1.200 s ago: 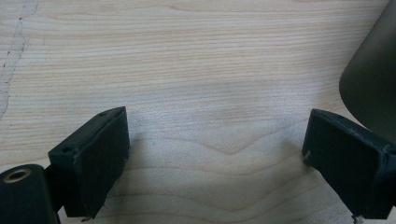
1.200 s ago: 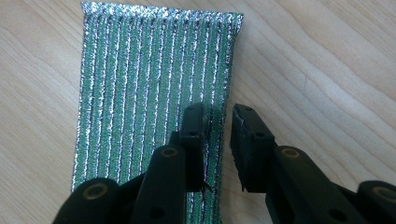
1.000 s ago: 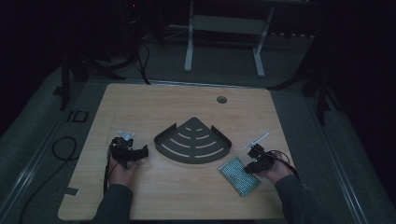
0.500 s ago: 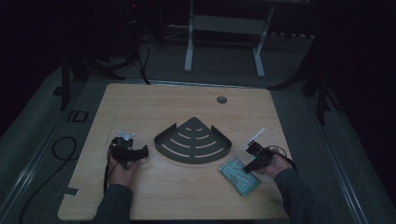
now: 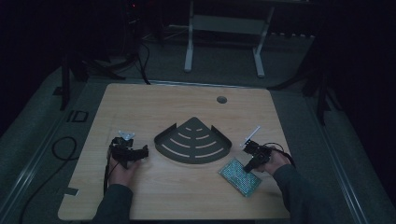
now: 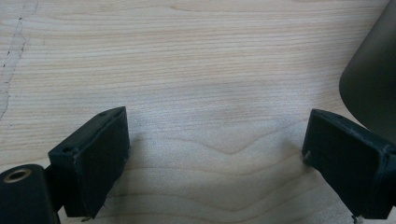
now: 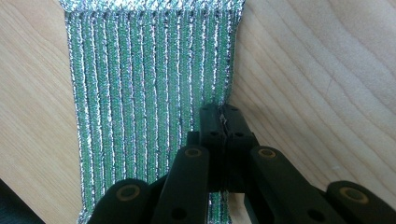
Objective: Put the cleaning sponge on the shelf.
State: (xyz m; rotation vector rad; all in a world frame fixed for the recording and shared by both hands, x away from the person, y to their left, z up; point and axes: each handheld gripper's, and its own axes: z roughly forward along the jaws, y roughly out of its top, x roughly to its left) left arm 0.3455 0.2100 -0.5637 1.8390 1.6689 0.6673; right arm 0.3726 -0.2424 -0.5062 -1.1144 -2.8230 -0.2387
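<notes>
On the left side of the wooden tabletop, my left claw is sitting low with my left hand behind it. Its jaws are standing wide apart, and in the left gripper view nothing but bare wood grain is lying between them. Just off the claw's right jaw in that view, the dark rounded edge of the corner shelf tray is showing; I cannot tell whether the jaw is touching it. In the high view this dark fan-shaped tray, with its curved slots, is lying flat between my two claws, near the middle of the tabletop.

Farther right, my right claw is resting beside the tray's right corner, with my right hand gripping it. Its jaws are pressed together at the tips, pinching the right edge of the green and silver scouring cloth. In the right gripper view the cloth is stretching away from the claw, flat on the wood, its ribs running lengthwise. In the high view the cloth is lying just in front of this claw, toward me.
</notes>
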